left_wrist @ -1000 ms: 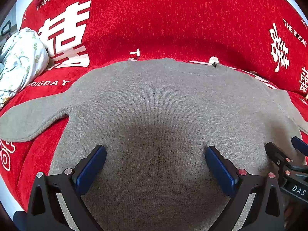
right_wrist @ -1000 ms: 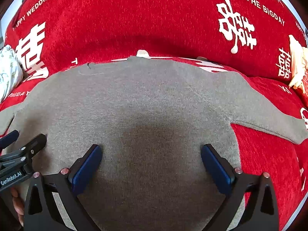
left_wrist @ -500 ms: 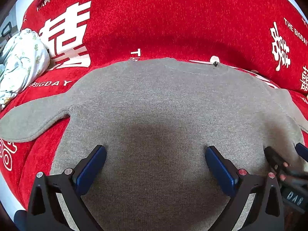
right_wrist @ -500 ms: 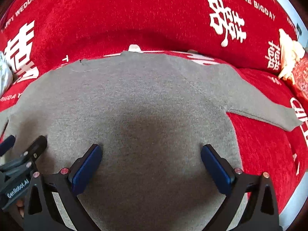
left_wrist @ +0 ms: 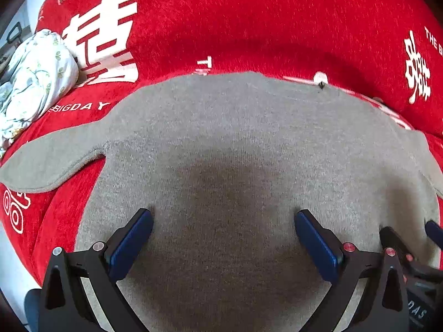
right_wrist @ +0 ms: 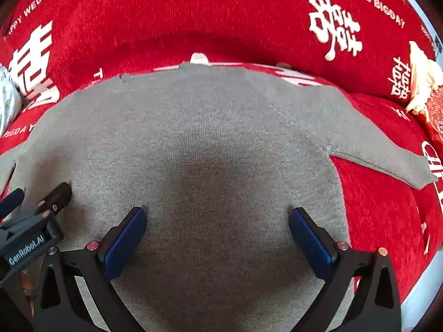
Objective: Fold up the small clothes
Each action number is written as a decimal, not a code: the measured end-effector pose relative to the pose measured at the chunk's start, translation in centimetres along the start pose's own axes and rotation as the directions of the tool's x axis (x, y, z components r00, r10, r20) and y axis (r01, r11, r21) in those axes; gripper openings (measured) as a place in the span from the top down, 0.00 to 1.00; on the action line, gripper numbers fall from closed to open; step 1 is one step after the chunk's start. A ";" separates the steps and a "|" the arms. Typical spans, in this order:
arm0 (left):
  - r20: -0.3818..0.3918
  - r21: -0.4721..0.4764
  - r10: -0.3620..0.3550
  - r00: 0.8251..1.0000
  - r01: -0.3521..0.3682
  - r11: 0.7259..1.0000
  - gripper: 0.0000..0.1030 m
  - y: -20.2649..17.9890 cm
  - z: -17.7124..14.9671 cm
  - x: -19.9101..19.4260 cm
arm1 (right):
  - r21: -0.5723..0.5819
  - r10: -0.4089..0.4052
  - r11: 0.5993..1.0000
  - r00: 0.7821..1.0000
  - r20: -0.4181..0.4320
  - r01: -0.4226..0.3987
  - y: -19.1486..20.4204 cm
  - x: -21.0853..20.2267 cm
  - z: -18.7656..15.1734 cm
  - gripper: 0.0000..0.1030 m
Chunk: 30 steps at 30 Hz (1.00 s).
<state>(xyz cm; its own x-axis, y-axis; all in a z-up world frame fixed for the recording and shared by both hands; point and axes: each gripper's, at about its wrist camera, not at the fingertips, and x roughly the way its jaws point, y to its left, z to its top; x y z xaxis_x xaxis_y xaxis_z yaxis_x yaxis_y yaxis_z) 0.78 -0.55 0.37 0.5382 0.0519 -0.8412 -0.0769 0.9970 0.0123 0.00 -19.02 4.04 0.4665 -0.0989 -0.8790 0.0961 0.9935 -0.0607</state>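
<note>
Both jaws gape wide: left gripper (left_wrist: 223, 218) and right gripper (right_wrist: 217, 217) hover over the grey sweater (left_wrist: 235, 144), flat between them.

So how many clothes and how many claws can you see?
Grey sweater: 1
White leaf-print cloth bundle: 1
Cream cloth bundle: 1
Claws: 2, left claw and right claw, both open
Total: 5

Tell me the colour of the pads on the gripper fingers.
Dark blue pads on black fingers, clearest in the left wrist view.
</note>
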 end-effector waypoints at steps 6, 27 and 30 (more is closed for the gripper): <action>-0.198 0.042 -0.049 0.979 0.058 0.997 0.00 0.6 1.3 0.1 | -0.048 0.021 0.998 0.993 -0.117 -0.027 0.0 0.2 1.1 0.00; -0.125 0.168 -0.001 0.992 0.022 0.986 0.00 -1.3 1.0 -1.7 | -0.035 0.027 0.999 0.997 -0.070 -0.030 -0.1 -1.2 -0.2 0.00; -0.110 0.186 0.031 0.993 -0.010 0.983 0.00 -1.8 1.0 -1.2 | -0.061 0.008 0.998 0.997 -0.077 -0.013 0.1 -1.0 0.0 0.00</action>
<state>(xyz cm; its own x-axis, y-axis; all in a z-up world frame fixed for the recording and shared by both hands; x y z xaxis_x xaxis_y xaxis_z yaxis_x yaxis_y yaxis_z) 1.06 -2.31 1.90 0.4398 0.0764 -0.8949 0.0747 0.9898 0.1212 -0.44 -18.84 4.96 0.3986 -0.0858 -0.9131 0.0358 0.9963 -0.0780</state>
